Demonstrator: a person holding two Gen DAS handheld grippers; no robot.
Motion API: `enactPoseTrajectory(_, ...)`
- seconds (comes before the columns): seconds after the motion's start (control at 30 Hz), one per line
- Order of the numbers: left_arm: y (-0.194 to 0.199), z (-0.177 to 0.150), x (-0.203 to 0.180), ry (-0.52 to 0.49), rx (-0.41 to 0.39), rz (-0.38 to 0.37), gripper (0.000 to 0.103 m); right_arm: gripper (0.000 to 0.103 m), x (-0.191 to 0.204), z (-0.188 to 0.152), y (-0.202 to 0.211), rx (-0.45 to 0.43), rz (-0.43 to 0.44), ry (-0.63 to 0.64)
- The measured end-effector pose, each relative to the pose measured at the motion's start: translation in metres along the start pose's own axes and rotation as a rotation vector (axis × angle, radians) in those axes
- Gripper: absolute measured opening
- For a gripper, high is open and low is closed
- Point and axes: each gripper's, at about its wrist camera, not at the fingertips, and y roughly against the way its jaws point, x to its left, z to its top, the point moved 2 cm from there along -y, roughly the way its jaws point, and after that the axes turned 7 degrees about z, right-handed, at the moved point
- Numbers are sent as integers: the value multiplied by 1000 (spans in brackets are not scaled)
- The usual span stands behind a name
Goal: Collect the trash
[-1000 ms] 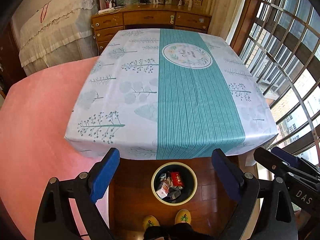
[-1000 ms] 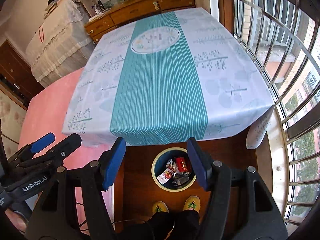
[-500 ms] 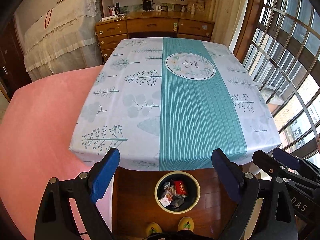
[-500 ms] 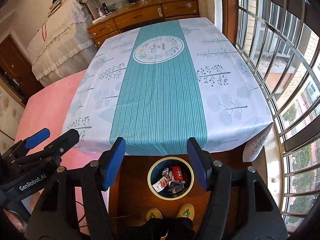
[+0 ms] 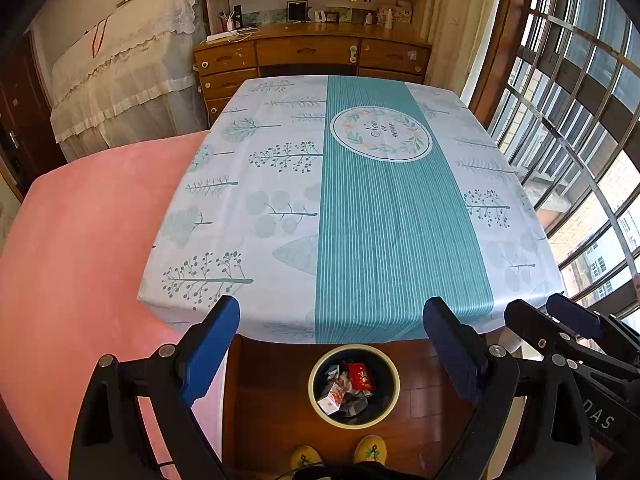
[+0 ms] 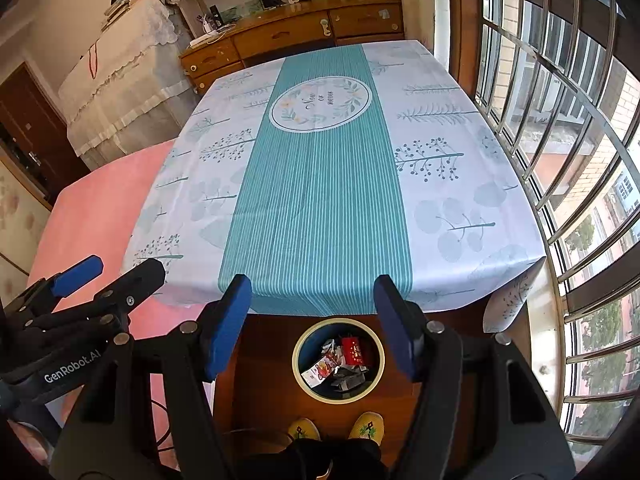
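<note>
A round bin (image 5: pixel 354 386) (image 6: pixel 338 360) with a cream rim stands on the wooden floor below the table's near edge. Crumpled wrappers, a red packet (image 5: pixel 362 376) (image 6: pixel 354 350) among them, lie inside it. My left gripper (image 5: pixel 332 320) hangs above the bin, open, nothing between its blue pads. My right gripper (image 6: pixel 312 296) is open and empty too, over the same spot. Each gripper shows at the side of the other's view. The table (image 5: pixel 360 200) (image 6: pixel 320 184) wears a white and teal cloth with nothing on it.
A pink bed (image 5: pixel 80 248) lies left of the table. A wooden dresser (image 5: pixel 312 56) stands beyond its far end, barred windows (image 5: pixel 580 120) run along the right. A person's yellow slippers (image 5: pixel 336 452) stand by the bin.
Both views have tilted upward: the table and bin slid lower in the frames and more of the dresser and shelves shows. Both grippers stayed open and empty.
</note>
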Motion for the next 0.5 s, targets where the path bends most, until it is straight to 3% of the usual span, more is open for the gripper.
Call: enactPoseTrajectory(0.5, 1, 3, -13, 10, -6, 27, 94, 61, -6, 10, 2, -10, -4, 19)
